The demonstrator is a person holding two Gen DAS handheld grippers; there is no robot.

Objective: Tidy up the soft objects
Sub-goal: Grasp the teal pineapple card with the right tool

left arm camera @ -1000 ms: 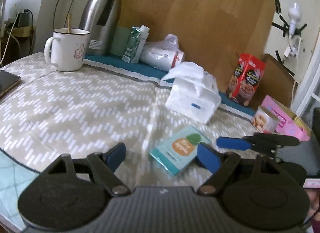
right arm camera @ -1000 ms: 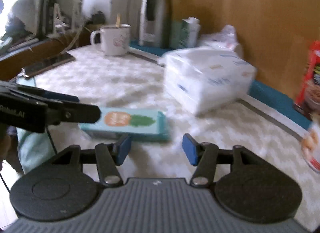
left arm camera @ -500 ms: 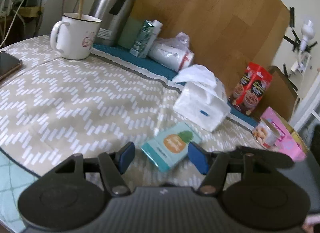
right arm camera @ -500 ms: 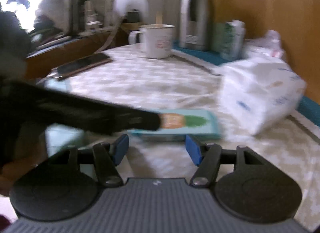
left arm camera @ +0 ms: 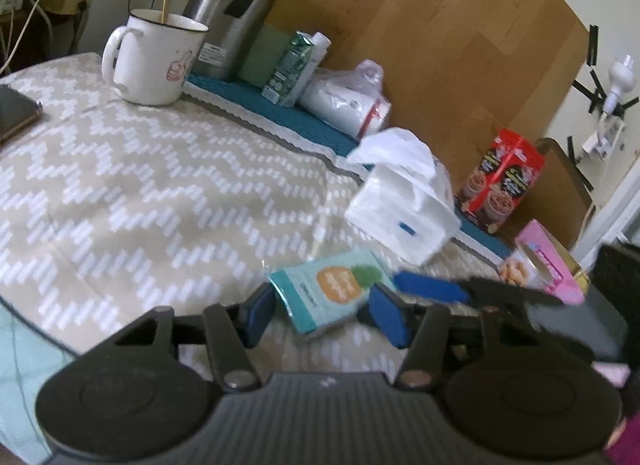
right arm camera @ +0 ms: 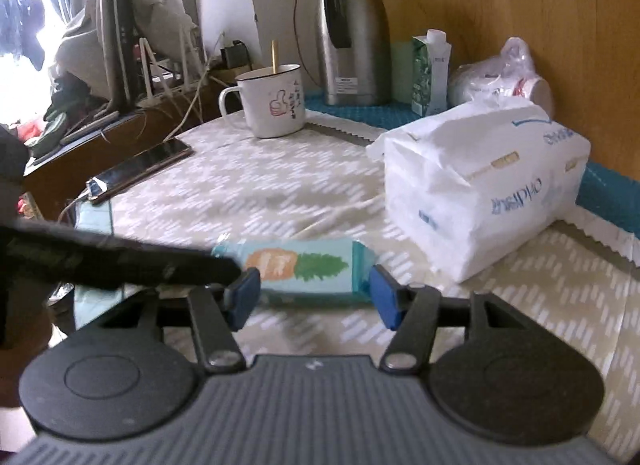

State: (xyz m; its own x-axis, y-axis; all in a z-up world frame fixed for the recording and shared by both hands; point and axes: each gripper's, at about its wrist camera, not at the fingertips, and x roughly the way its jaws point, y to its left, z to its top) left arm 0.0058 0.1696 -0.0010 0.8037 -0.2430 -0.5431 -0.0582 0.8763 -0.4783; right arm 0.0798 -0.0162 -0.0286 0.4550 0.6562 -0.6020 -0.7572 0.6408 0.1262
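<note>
The table (left arm camera: 120,185) has a zigzag cloth on it, and the soft things lie near its front edge. The big white tissue bag (right arm camera: 480,193) lies on its side, out in the open, with a tissue sticking out of its end. Nothing touches it, so it looks like it must wait its turn. Just in front of it lies the small teal pack (left arm camera: 326,295) with a carrot picture, flat on the cloth. The left claw (left arm camera: 326,315) has just been closing, and the pack sits between its blue pads, but a thin gap shows on each side, so it is not pinched yet. The right claw (right arm camera: 314,297) comes at the same pack from the other side, about half open and not holding it. I think the job is only starting: no soft thing is put away yet, and the pack must be grabbed first
</note>
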